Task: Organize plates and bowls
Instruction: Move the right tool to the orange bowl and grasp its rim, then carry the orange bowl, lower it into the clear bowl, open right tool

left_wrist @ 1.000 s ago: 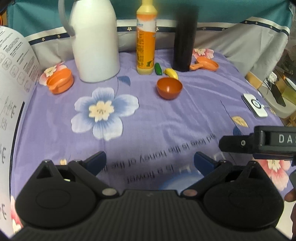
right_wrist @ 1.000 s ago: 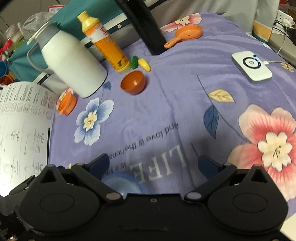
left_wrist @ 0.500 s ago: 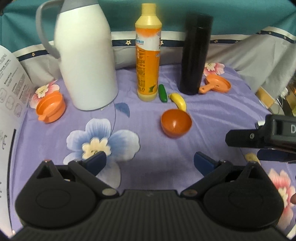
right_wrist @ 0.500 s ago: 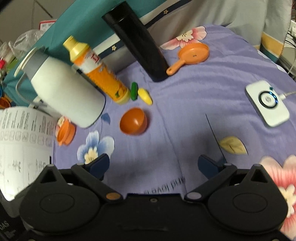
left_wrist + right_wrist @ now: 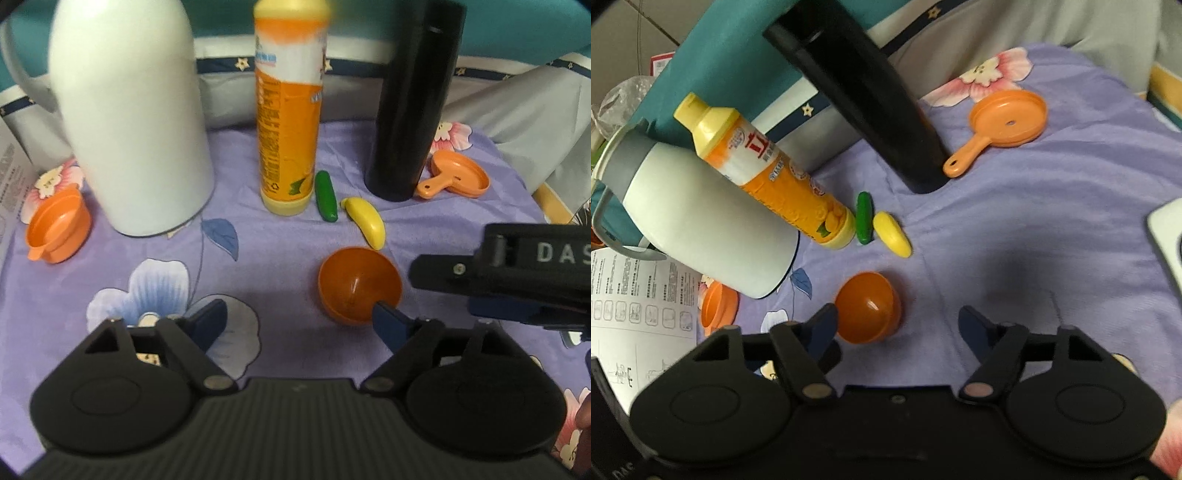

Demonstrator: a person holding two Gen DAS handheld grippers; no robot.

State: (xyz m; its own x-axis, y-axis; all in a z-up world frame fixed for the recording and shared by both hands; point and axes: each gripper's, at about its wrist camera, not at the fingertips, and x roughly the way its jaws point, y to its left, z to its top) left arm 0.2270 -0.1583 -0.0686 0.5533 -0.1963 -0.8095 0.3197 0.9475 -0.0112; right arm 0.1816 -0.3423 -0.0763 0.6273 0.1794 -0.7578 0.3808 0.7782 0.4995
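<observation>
A small orange bowl (image 5: 360, 286) lies tilted on the purple flowered cloth; it also shows in the right wrist view (image 5: 868, 312). My left gripper (image 5: 299, 325) is open, its right finger just in front of the bowl. My right gripper (image 5: 897, 328) is open, the bowl just ahead of its left finger. An orange cup with a spout (image 5: 57, 230) sits at the left, seen too in the right wrist view (image 5: 718, 308). An orange toy pan (image 5: 458, 179) lies at the back right, also in the right wrist view (image 5: 1004, 123).
A white jug (image 5: 129, 110), an orange bottle (image 5: 290, 110) and a black flask (image 5: 410, 99) stand at the back. A toy cucumber (image 5: 326, 201) and banana (image 5: 364, 221) lie beyond the bowl. A printed sheet (image 5: 631, 314) lies left; a white device (image 5: 1167, 240) right.
Both grippers have moved forward toward the orange bowl, which now sits close to their fingertips. Both stay open and empty.
</observation>
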